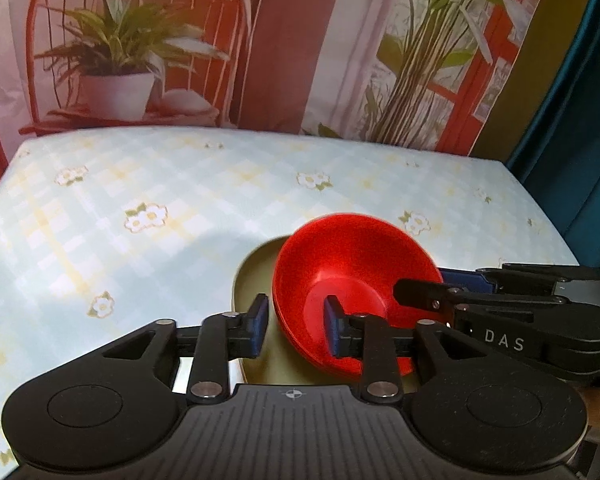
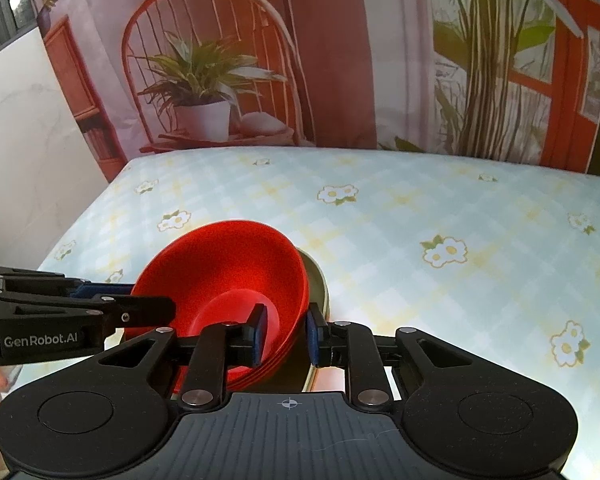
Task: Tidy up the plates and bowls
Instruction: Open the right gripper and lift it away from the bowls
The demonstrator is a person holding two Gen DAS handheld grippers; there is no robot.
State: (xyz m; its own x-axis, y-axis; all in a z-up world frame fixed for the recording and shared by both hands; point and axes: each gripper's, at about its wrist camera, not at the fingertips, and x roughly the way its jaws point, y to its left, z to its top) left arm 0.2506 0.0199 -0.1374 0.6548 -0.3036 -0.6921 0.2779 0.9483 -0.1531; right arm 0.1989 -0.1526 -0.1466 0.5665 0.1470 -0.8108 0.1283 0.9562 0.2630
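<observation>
Left wrist view: red bowls [image 1: 352, 280], nested, tilted on olive plate [image 1: 256, 280]; light, stiff, slick. Left gripper [image 1: 296, 324] and right gripper [image 2: 284, 336] both spread, straddling rims; pinch there.

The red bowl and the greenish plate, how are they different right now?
The red bowl is bright red and deep; the greenish plate is pale olive and shallow. The bowl sits tilted with both tongs straddling its rim, left and right; the plate lies flat underneath. Both are round, over the floral tablecloth.
</observation>
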